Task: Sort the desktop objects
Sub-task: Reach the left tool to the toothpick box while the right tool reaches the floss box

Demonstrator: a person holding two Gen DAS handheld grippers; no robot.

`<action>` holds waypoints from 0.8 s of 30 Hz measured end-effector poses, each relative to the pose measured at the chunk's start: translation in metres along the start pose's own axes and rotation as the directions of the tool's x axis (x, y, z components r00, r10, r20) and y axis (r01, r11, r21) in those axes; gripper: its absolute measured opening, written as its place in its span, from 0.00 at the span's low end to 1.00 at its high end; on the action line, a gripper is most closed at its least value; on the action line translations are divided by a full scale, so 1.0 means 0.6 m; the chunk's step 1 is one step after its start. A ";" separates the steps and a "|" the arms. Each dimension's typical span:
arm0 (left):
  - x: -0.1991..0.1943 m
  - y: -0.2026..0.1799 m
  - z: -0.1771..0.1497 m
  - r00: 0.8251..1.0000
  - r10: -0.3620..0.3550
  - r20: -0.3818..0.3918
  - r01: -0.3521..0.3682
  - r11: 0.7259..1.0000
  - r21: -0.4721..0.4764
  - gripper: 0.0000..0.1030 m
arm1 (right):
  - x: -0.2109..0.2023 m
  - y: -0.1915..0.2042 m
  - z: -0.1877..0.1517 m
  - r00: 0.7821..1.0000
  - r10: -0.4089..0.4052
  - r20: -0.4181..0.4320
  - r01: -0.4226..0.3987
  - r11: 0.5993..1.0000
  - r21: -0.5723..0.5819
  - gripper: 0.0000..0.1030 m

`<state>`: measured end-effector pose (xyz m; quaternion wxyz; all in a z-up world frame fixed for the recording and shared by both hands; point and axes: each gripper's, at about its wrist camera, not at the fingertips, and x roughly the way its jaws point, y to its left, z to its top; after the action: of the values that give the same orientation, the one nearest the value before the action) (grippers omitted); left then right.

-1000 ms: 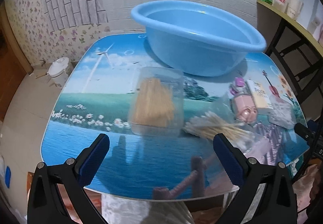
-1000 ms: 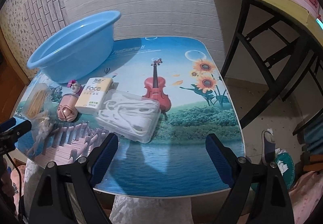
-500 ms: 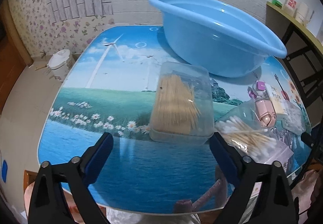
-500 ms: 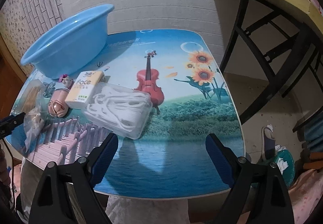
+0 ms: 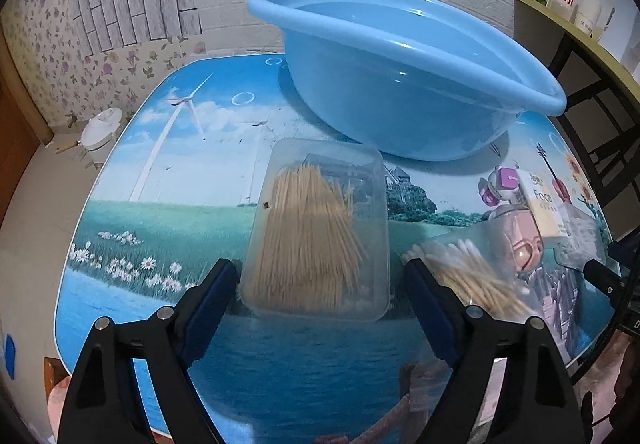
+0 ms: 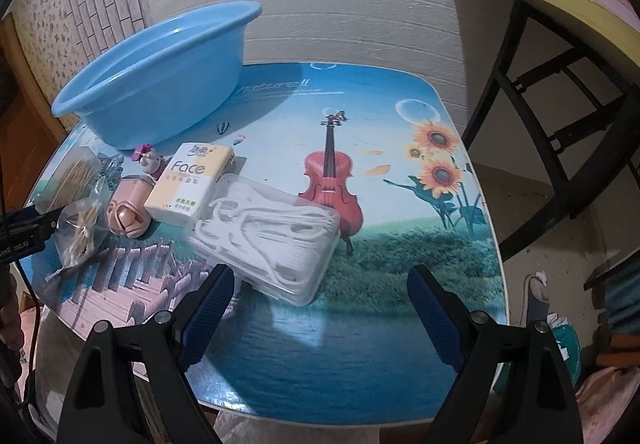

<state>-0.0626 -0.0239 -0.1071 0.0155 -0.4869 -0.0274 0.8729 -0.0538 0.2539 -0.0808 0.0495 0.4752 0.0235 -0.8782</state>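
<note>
The left gripper is lined up on the clear toothpick box, one blue finger on each side of its near end. Its jaws have just been closing, yet a sliver of tabletop shows at each side, so the pads are not pressing; the box sits between them, ungripped. That straddle looks deliberate: across the short width is the only span the jaws can bracket.

At twelve to one o'clock from the box sits the blue basin, tilted against the wall with its mouth facing the table, probably the drop-off for the loose items, which is why it leans open toward the work. At three o'clock of the box lies a bag of cotton swabs, touching the right finger's outer side; closing could drag it along.

In the right wrist view, the right gripper hangs released and empty at the near edge of the floss-pick box, whose corner pokes between the fingers near the left one. At eleven o'clock of that box rests the Face tissue pack, touching it, with a pink toy at the pack's nine o'clock. Everything clusters on the picture-print table, not yet in the basin.
</note>
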 end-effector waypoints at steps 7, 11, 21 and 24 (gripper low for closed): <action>0.005 -0.004 0.004 1.000 0.009 0.009 -0.009 1.000 0.011 0.82 | 0.016 0.015 0.009 1.000 0.006 -0.008 -0.006 0.998 -0.058 0.87; 0.007 -0.006 0.006 1.000 0.011 0.011 -0.011 1.000 0.016 0.82 | 0.025 0.026 0.017 1.000 0.008 -0.006 -0.008 0.996 -0.091 0.87; 0.016 -0.012 0.012 1.000 0.018 0.024 -0.019 0.999 0.026 0.82 | 0.053 0.050 0.044 1.000 0.008 0.025 -0.004 0.988 -0.153 0.87; 0.018 -0.015 0.013 0.999 0.018 0.029 -0.019 0.999 0.033 0.82 | 0.061 0.045 0.050 1.000 0.019 0.023 -0.016 0.990 -0.139 0.87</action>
<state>-0.0749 -0.0145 -0.1117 0.0151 -0.4742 -0.0087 0.8803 -0.0959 0.2223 -0.0946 0.0904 0.4603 0.0796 -0.8796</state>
